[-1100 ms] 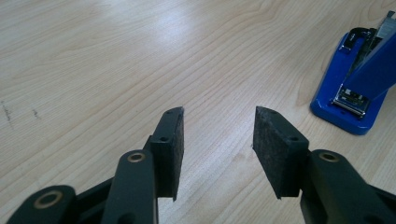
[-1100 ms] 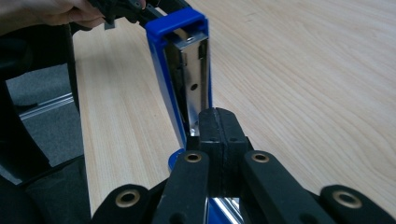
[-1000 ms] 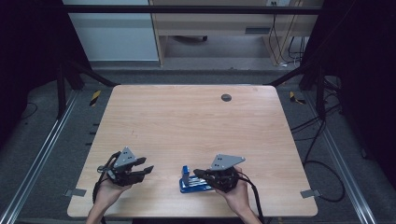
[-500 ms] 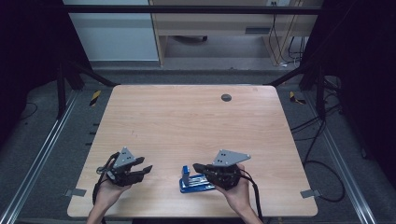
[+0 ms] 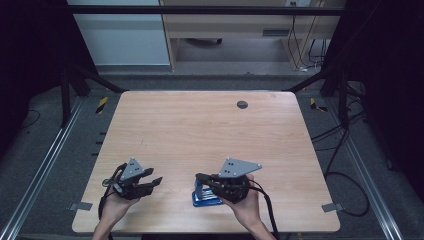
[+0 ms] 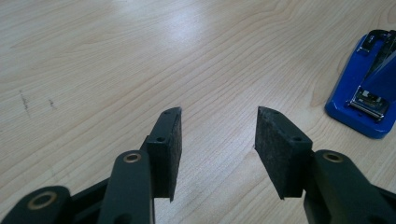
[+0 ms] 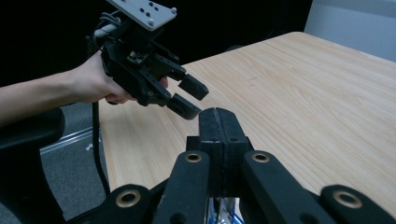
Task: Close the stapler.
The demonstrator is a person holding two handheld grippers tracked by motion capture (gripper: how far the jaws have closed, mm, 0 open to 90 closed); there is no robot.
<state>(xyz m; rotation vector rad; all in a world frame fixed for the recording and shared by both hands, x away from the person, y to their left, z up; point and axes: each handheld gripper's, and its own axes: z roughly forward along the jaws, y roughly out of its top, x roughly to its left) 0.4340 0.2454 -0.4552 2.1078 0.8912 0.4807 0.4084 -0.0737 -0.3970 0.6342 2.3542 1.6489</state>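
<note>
A blue stapler [image 5: 205, 197] lies near the table's front edge; it also sits at the right side of the left gripper view [image 6: 369, 100]. My right gripper [image 5: 199, 176] hovers just over it, pointing left, its jaws pressed together with nothing between them [image 7: 218, 116]. My left gripper [image 5: 156, 181] is held low at the front left, pointing right toward the stapler. Its jaws stand apart over bare wood [image 6: 217, 126], holding nothing. The right gripper view catches it [image 7: 189, 95] close ahead, in a person's hand.
The wooden table [image 5: 200, 130] has a small dark round grommet [image 5: 242, 104] near its far edge. Metal frame rails [image 5: 45, 160] run along both sides, and cables [image 5: 345, 175] lie on the floor at the right.
My right gripper has risen a little above the stapler, still shut. The left gripper has stayed where it was.
</note>
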